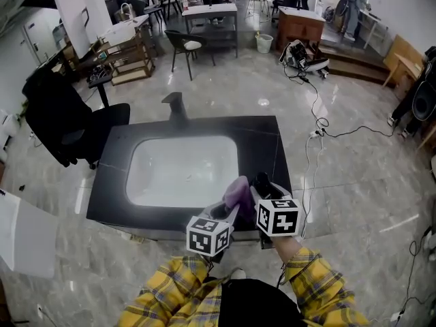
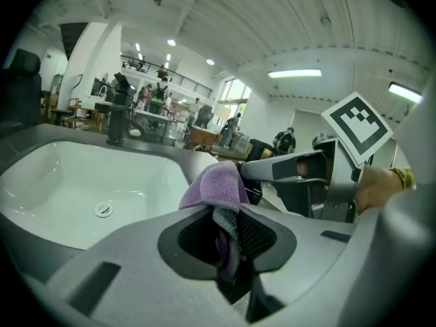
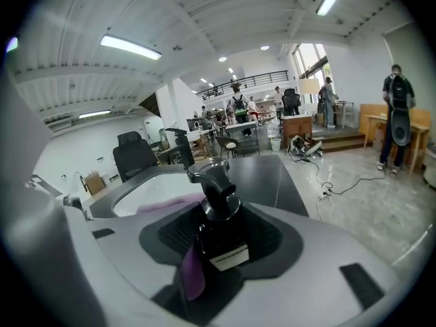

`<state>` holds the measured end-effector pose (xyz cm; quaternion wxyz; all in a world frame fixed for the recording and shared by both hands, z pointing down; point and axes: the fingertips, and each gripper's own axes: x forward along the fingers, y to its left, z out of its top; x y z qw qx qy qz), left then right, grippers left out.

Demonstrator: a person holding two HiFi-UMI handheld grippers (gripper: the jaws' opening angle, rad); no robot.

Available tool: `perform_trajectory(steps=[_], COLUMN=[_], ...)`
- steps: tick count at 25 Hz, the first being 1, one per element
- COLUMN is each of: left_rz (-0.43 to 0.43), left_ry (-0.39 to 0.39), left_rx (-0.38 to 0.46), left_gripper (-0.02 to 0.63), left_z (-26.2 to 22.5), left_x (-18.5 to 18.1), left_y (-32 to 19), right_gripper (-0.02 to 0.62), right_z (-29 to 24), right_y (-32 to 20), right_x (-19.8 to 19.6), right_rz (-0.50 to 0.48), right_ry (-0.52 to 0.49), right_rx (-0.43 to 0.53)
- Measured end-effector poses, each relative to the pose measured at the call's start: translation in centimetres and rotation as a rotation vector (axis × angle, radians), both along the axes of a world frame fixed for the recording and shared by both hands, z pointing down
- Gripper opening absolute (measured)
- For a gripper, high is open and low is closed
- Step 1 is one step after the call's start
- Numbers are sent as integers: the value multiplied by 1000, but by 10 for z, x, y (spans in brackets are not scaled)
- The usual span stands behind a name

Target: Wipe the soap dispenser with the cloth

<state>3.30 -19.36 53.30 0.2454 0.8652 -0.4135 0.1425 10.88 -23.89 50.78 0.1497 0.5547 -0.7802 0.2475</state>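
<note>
White basin [image 1: 182, 170] set in dark counter [image 1: 262, 142]; black faucet [image 1: 176, 104] behind; office chair [image 1: 65, 125] left; cables [image 1: 315, 107] on floor.

Purple cloth [image 2: 219, 182]; black dispenser [image 3: 219, 231]; yellow plaid sleeves [image 1: 169, 290].

yellow plaid sleeves [image 1: 310, 268], grey left gripper [image 1: 231, 206], right gripper [image 1: 262, 186], marker cubes [image 1: 279, 216]

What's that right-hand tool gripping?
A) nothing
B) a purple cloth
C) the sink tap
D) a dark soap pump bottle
D: in the right gripper view, the right tool is clamped on the dark soap dispenser, while the purple cloth is pinched in the left tool.
</note>
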Motion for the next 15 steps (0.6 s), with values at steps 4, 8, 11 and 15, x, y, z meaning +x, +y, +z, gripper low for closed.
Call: perform_trajectory(steps=[4, 8, 11, 15], left_rz=[-3, -62, -97, -132], left_ry=[-10, 85, 171, 283], left_rx=[24, 43, 54, 62], left_gripper=[64, 64, 64, 64], left_z=[-3, -18, -33, -52], left_x=[-4, -18, -31, -51], left_y=[3, 7, 11, 16], right_gripper=[187, 189, 191, 213], right_z=[0, -4, -14, -30], right_y=[3, 7, 13, 25], right_x=[1, 0, 0, 8], right_rz=[75, 134, 68, -78], right_ry=[-36, -189, -213, -141], right_rx=[-3, -17, 12, 114])
